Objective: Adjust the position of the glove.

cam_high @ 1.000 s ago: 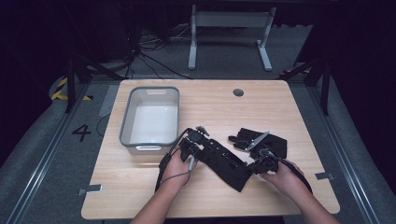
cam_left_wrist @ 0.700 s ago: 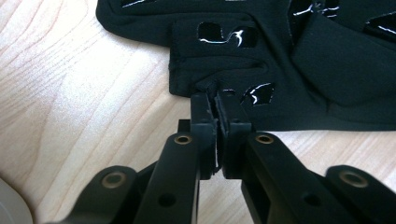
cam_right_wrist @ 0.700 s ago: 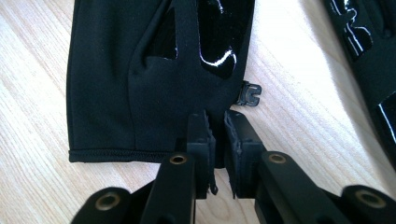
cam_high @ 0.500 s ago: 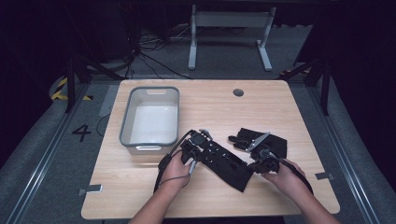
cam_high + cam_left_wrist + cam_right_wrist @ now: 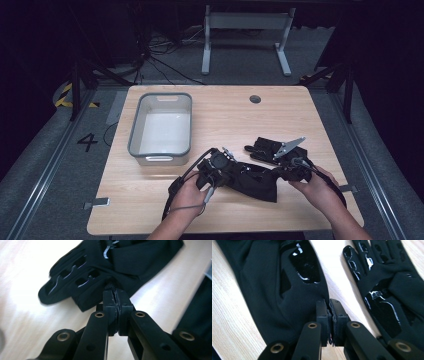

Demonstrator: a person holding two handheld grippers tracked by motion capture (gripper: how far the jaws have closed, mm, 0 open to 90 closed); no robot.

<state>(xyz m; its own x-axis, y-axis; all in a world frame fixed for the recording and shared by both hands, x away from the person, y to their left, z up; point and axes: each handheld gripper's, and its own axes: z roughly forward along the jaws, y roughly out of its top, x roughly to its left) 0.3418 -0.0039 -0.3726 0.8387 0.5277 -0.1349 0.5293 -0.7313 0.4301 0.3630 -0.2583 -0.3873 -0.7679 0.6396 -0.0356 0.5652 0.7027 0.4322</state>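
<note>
Two sets of fingers had just finished closing, each clenched on an edge of the same black glove (image 5: 252, 179). My left gripper (image 5: 115, 298) pinched one end and my right gripper (image 5: 329, 306) pinched the other, the fabric slung between my hands just above the tabletop (image 5: 225, 112). Just beyond my right hand, a second black glove (image 5: 265, 149) lay flat on the wood. Farther left sat a grey bin (image 5: 134, 131).
</note>
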